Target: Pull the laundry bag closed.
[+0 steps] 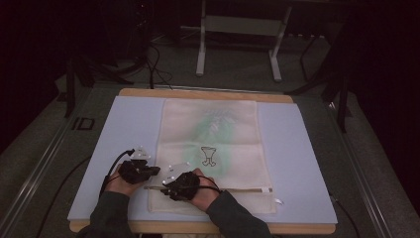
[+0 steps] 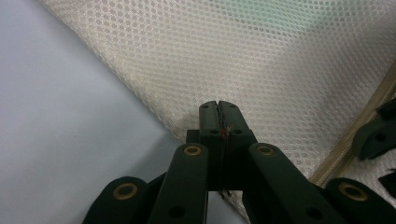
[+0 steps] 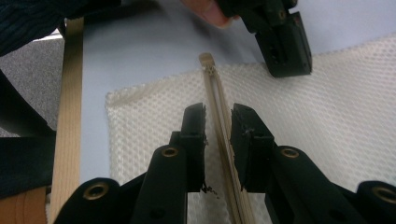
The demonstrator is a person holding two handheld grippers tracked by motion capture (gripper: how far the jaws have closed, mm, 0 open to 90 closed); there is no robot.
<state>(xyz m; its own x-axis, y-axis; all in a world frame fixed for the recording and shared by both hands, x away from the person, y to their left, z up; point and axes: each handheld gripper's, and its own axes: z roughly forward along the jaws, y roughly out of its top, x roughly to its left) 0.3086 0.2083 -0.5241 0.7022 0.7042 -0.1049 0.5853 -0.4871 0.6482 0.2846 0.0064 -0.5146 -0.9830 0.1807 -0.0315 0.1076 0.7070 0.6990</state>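
Observation:
A cream mesh bag point(image 1: 210, 129) with a green shade inside and a small dark print lies flat on a pale blue mat point(image 1: 124, 129). Its tan zipper point(image 1: 242, 189) runs across near the front edge. My left gripper point(image 1: 154, 171) is at the bag's left edge, its jaws shut on the mesh point(image 2: 261, 60) just inside that edge; in its own view the gripper point(image 2: 218, 105) shows closed tips. My right gripper point(image 3: 218, 112) points along the zipper point(image 3: 212, 79) near its closed end. Its jaws stand open on either side of the zipper tape with small gaps.
The mat rests on a wooden table point(image 1: 198, 92) whose front edge strip point(image 3: 70, 116) lies close behind the bag's corner. Both forearms in dark sleeves come in from the bottom. Cables trail from the grippers. A metal frame point(image 1: 237, 29) stands on the floor beyond the table.

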